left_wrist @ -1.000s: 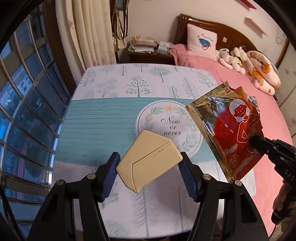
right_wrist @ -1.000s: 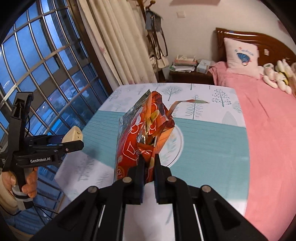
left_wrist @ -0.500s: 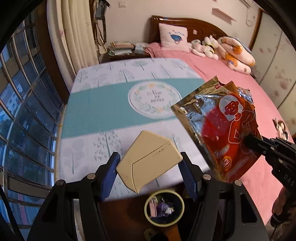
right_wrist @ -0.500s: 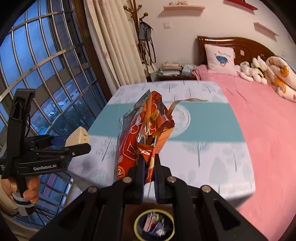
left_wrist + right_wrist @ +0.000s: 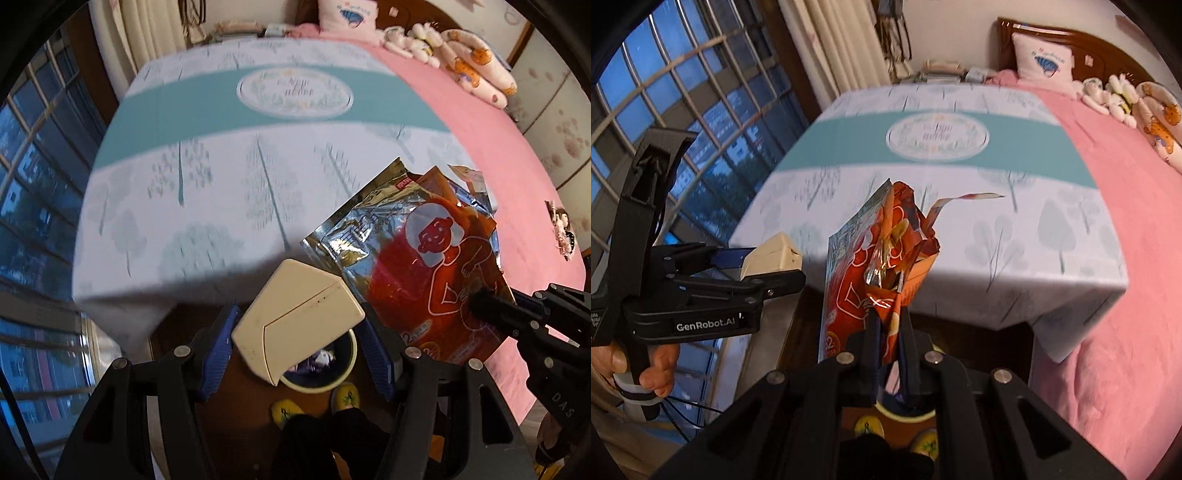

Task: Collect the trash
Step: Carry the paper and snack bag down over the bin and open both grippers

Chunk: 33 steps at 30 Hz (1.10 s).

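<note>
glossy foil snack bag (image 5: 413, 266), matt cream box (image 5: 299, 317)

One cream box (image 5: 299, 321), one red snack bag (image 5: 424, 273), one bin (image 5: 347, 365), two slippers (image 5: 286, 411)

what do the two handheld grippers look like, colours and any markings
Both are black plastic with silver screws. The left gripper has blue finger pads, white "GenRobot.AI" lettering on its side and thin black cables trailing below. The right gripper shows white letters "DAS" on its body.

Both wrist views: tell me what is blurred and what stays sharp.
Left wrist view: the tablecloth is smeared with motion blur, while the cream box and snack bag stay sharp. Right wrist view: the tablecloth's tree prints blur too; the left gripper reads crisply.
</note>
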Available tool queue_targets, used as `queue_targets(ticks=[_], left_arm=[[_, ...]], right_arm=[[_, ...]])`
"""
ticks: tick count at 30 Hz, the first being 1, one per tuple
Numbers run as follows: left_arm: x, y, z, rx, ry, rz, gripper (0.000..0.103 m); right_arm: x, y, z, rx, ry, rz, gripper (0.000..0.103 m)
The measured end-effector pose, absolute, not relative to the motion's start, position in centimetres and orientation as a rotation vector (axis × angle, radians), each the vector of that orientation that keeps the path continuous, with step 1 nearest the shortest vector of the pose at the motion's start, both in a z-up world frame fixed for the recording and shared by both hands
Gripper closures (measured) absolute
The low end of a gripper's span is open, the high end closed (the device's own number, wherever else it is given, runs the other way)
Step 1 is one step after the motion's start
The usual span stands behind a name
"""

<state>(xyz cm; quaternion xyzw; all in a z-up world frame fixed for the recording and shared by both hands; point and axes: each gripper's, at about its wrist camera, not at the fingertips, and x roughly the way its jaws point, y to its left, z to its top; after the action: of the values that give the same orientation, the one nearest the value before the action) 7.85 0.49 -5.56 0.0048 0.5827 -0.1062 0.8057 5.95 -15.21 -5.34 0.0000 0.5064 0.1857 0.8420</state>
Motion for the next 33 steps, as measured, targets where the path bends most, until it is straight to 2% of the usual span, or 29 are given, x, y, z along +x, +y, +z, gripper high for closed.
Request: queue_targets(ticks=[8,23,28,32,33], left_arm=[[5.2,-1.3,-13.5,-0.02,1.314,-0.139,0.04],[4.0,-4.2,-37.1,0.014,1.443,-0.113,0.04],[4.4,-5.2,-42.2,0.046,1.447,-0.141,0.04],[4.5,-5.1,-45.3,0.03,1.474,-0.151,0.039],[4.4,-5.0,-46.0,0.023,1.486,-0.149,0.036]], right_arm=[[4.5,-15.8,-13.2,-0.045,1.155,0.466,0.095],[3.8,-16.9,-37.4,-0.07,1.339,0.382,0.095],[4.8,-16.8,-44.6,-0.083,1.375,0.332,0.094],[5.3,-16.6,-48.0,-0.039,1.4,0.322,0.091],[5.4,-16.4,-48.6,-0.027,1.409,0.327,0.091]])
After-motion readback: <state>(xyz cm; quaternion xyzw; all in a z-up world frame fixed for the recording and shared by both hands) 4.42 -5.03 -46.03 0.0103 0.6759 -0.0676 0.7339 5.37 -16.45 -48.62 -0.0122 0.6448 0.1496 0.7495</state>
